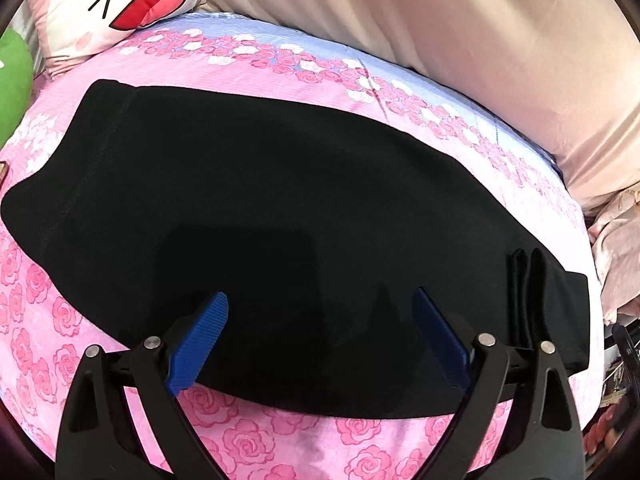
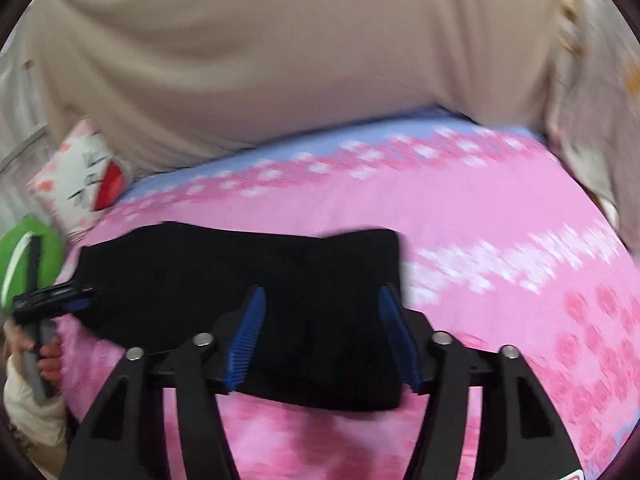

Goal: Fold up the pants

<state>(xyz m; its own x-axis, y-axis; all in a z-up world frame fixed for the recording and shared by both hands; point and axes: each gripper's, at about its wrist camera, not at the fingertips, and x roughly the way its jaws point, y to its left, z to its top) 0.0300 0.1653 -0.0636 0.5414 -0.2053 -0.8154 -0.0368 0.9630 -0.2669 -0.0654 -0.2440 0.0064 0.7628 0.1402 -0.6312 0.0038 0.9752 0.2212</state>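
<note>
The black pants (image 1: 248, 208) lie flat on the pink rose-print bed sheet (image 1: 288, 444), folded into a long band with stacked layers at their right end (image 1: 532, 304). My left gripper (image 1: 320, 320) hovers over the band's near edge, its blue pads wide apart with nothing between them. In the blurred right wrist view the same pants (image 2: 248, 280) lie across the sheet, and my right gripper (image 2: 322, 320) stands open above their right end; its pads do not press the cloth. The left gripper (image 2: 56, 296) shows at the pants' left end, held by a hand (image 2: 48, 360).
A beige quilt (image 1: 460, 32) is heaped along the far side of the bed. A white cartoon pillow (image 1: 120, 4) and a green cushion (image 1: 12, 80) lie at the far left. Pale frilled fabric (image 1: 616, 240) hangs at the right edge.
</note>
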